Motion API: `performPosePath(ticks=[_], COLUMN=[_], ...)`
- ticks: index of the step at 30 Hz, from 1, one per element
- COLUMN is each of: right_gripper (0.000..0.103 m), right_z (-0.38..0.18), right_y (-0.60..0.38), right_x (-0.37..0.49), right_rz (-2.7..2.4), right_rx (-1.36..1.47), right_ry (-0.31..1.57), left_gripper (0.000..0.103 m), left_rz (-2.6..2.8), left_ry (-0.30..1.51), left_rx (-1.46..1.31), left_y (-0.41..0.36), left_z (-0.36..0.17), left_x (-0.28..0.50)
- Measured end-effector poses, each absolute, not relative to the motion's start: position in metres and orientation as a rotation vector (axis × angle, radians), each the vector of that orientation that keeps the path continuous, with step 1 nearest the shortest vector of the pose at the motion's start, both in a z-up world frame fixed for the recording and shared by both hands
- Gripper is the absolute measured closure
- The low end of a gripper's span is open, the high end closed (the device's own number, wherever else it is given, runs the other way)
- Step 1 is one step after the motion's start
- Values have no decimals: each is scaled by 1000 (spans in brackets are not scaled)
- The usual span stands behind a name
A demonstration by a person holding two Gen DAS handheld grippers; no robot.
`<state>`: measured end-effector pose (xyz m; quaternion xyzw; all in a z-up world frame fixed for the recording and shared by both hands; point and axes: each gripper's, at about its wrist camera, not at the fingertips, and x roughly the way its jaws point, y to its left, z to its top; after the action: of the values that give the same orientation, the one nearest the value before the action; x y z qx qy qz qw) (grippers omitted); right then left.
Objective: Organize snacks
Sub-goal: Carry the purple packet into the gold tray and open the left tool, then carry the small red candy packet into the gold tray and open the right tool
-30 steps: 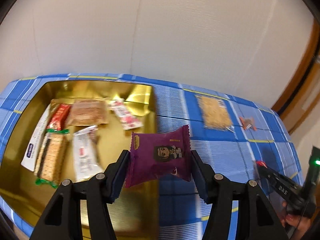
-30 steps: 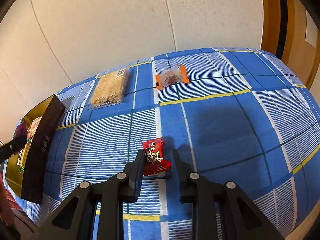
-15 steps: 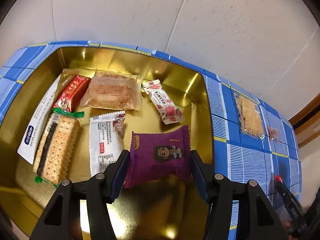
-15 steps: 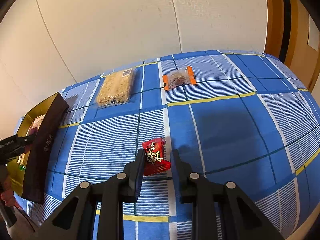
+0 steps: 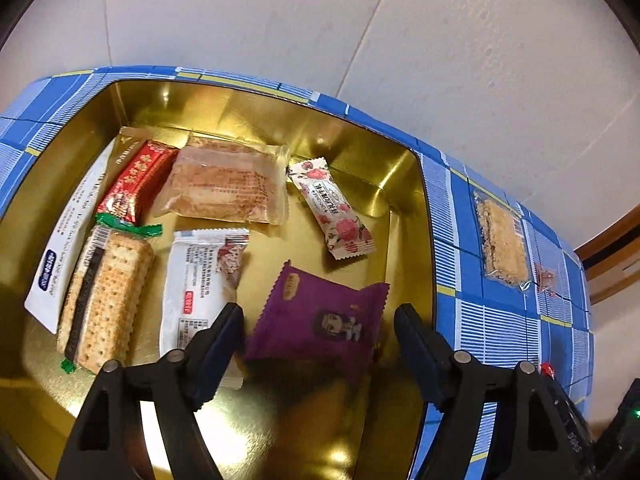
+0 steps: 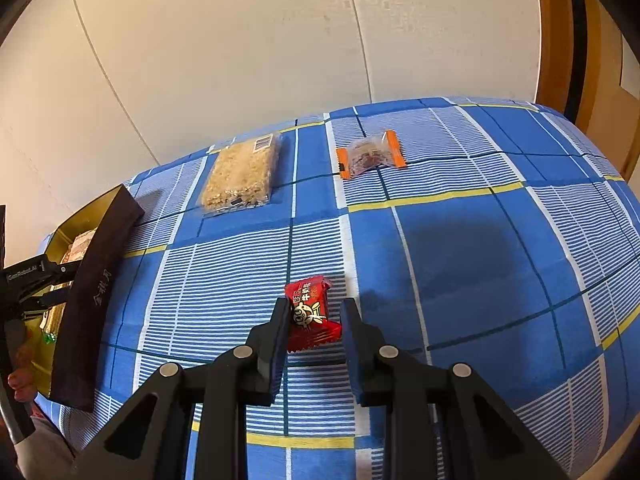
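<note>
A purple snack packet (image 5: 304, 304) lies tilted in the gold tin (image 5: 248, 108), between the jaws of my left gripper (image 5: 318, 322). Those jaws are opening, and a gap shows on each side of the packet. The tin holds several other snacks: a cracker sandwich (image 5: 104, 296), a white packet (image 5: 200, 280), a rose-print candy (image 5: 332, 208), a brown pastry (image 5: 224, 184) and a red bar (image 5: 132, 180). On the blue checked cloth (image 6: 460, 248), my right gripper (image 6: 314, 316) is shut on a small red candy (image 6: 310, 304) that rests on the table.
A clear-wrapped rice bar (image 6: 240, 176) and a small orange-ended packet (image 6: 370, 154) lie on the cloth near the far wall. The tin's dark outer wall (image 6: 100, 280) stands left of my right gripper. A wooden door frame (image 6: 560, 32) rises at the right.
My left gripper carried the purple packet over the tin and lower, then its jaws spread and the packet tilted free. The right gripper and red candy stayed still.
</note>
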<state>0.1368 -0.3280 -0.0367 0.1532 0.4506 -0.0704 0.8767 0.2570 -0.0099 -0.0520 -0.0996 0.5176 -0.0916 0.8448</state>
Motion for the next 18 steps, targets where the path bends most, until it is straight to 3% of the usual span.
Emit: performPosePath(ticks=[9, 18], right_gripper=[77, 78], right_z=[-36, -30], right_y=[-322, -313], right_x=[138, 139], right_rz=[-132, -102], right_rx=[311, 314], right_ry=[926, 892], left_gripper=[25, 18], left_rz=[-132, -55], left_ry=[897, 751], left_rx=[-3, 71], left_y=[-3, 28], left_z=[-29, -28], left_x=[221, 193])
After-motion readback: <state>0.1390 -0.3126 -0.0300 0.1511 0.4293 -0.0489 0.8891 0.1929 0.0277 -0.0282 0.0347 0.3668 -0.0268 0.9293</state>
